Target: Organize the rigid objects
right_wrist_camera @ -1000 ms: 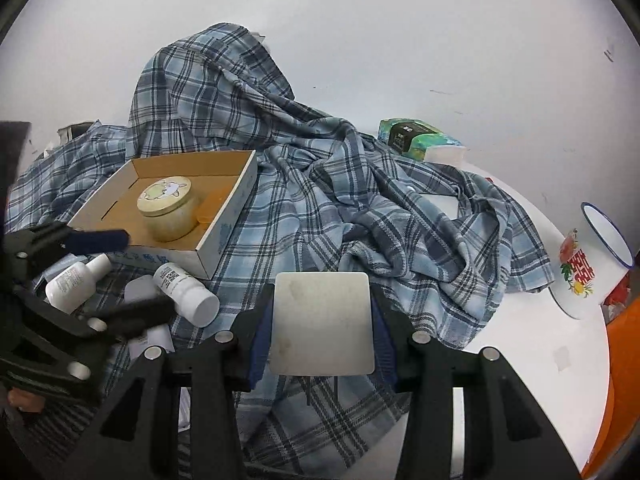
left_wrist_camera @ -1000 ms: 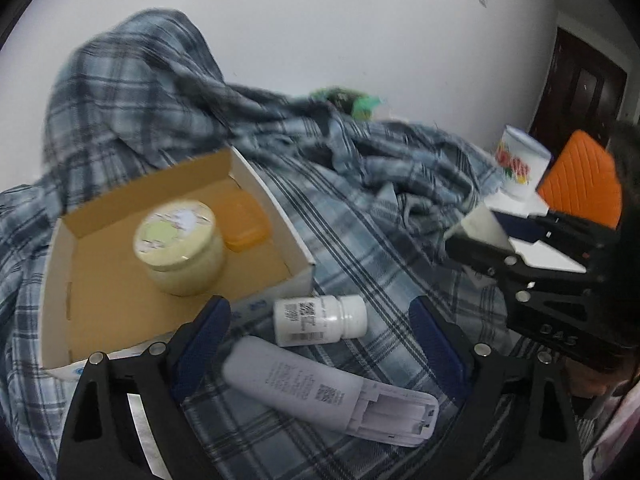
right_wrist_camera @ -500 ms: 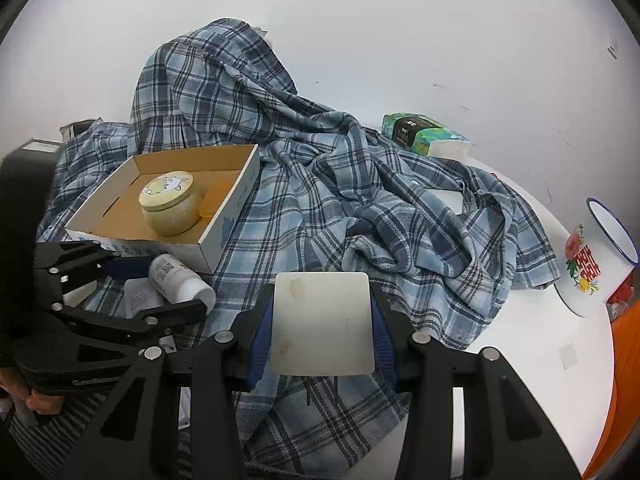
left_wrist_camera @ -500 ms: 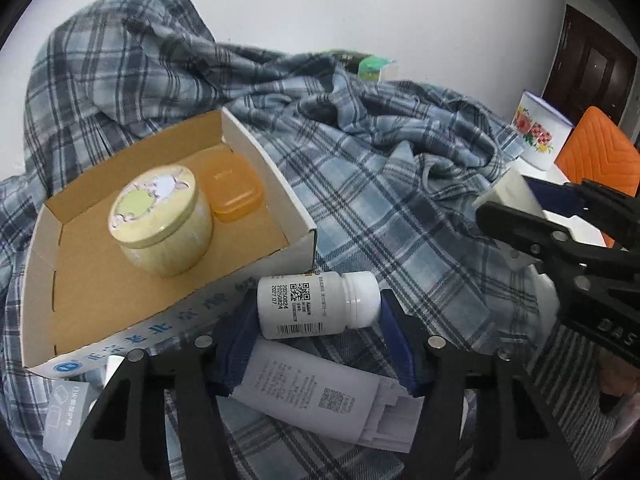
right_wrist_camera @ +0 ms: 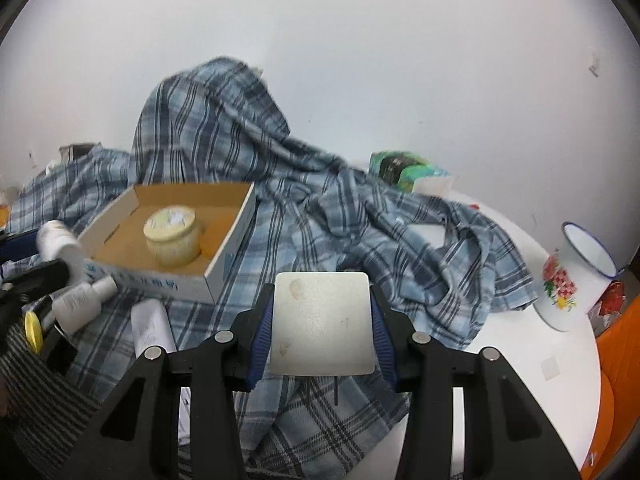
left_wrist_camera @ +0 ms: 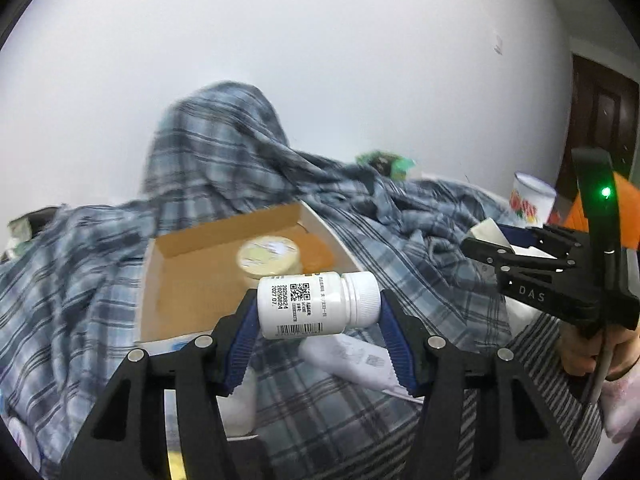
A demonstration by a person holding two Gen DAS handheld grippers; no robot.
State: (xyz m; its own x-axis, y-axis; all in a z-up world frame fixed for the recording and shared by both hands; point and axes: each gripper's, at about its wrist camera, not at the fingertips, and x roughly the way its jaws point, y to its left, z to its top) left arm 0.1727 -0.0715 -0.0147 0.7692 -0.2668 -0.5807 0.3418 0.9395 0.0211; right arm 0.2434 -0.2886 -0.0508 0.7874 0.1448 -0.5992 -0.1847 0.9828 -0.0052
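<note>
My left gripper (left_wrist_camera: 318, 312) is shut on a white pill bottle (left_wrist_camera: 316, 310), held sideways in the air in front of the open cardboard box (left_wrist_camera: 192, 264). The box holds a cream jar (left_wrist_camera: 270, 256) and an orange case (left_wrist_camera: 318, 254). In the right wrist view the bottle (right_wrist_camera: 60, 246) shows at the far left beside the box (right_wrist_camera: 228, 256). My right gripper (right_wrist_camera: 322, 326) is shut on a flat white square plate (right_wrist_camera: 322, 322), above the plaid cloth (right_wrist_camera: 320, 220).
A white tube (left_wrist_camera: 352, 360) and a small white bottle (right_wrist_camera: 82, 306) lie on the cloth in front of the box. A flowered enamel mug (right_wrist_camera: 576, 280) stands on the white table at right. A green tissue pack (right_wrist_camera: 404, 168) sits by the wall.
My left gripper closed on the pill bottle and lifted it off the cloth. My right gripper has kept hold of the plate and barely moved.
</note>
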